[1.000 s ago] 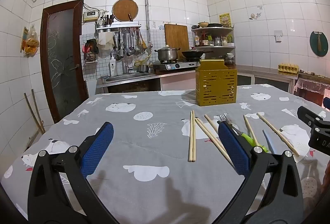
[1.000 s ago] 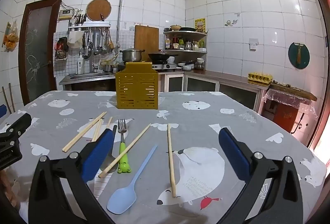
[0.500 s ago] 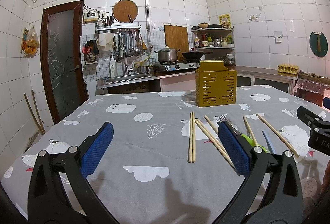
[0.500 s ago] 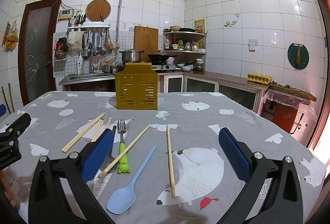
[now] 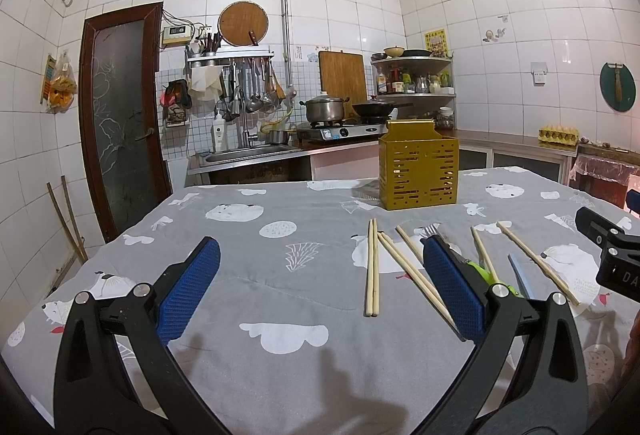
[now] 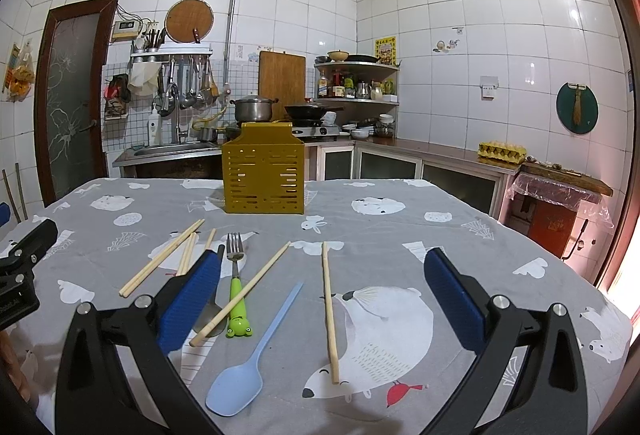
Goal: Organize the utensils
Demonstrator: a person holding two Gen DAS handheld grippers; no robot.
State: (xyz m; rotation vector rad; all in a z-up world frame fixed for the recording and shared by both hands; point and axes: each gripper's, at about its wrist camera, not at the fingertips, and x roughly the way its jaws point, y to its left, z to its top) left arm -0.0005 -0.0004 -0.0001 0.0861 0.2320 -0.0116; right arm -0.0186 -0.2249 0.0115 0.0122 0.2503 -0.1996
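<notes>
A yellow slotted utensil holder (image 6: 263, 175) stands upright on the grey tablecloth; it also shows in the left wrist view (image 5: 418, 171). In front of it lie several wooden chopsticks (image 6: 329, 309), a fork with a green frog handle (image 6: 236, 287), a light blue spoon (image 6: 252, 359) and a metal spoon (image 6: 209, 315) partly hidden by my finger. A chopstick pair (image 5: 372, 267) lies ahead of my left gripper (image 5: 320, 291), which is open and empty. My right gripper (image 6: 316, 299) is open and empty above the blue spoon and chopsticks.
The table (image 5: 260, 275) has a grey animal-print cloth. Behind it are a sink counter (image 5: 248, 155), a stove with pots (image 5: 344, 115), and a corner shelf (image 6: 356, 83). A brown door (image 5: 120, 115) is at left. The other gripper's body (image 5: 612, 255) shows at right.
</notes>
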